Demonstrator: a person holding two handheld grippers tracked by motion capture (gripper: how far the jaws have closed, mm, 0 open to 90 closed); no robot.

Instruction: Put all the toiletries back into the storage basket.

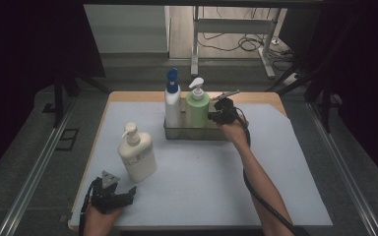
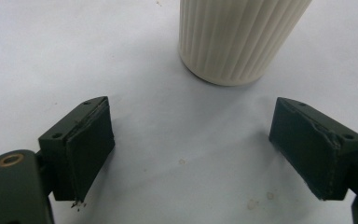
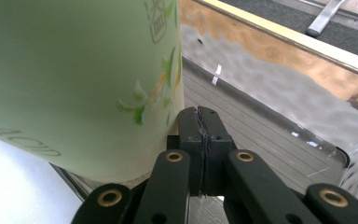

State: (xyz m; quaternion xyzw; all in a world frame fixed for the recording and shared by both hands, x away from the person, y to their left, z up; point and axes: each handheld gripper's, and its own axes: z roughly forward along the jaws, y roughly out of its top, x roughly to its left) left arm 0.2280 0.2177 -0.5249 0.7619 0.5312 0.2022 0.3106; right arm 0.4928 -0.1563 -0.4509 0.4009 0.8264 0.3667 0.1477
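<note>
A cream pump bottle (image 1: 137, 153) stands on the white mat at the left; its ribbed base (image 2: 235, 37) rises just ahead of my left gripper (image 2: 193, 149), which is open and holds nothing. That gripper (image 1: 112, 192) rests near the mat's front left edge. A metal tray (image 1: 216, 132) at the back holds a white bottle with a blue pump (image 1: 172, 101) and a green pump bottle (image 1: 197, 105). My right gripper (image 1: 220, 112) is over the tray's right part, beside the green bottle (image 3: 74, 79). Its jaws are pressed together, nothing between them, the tips (image 3: 201, 116) next to the bottle's side.
The white mat (image 1: 275, 162) covers a wooden table with its edge showing at the back. The tray's right part (image 3: 270, 135) is bare metal with a raised rim. A desk frame and cables (image 1: 246, 42) lie on the floor beyond the table.
</note>
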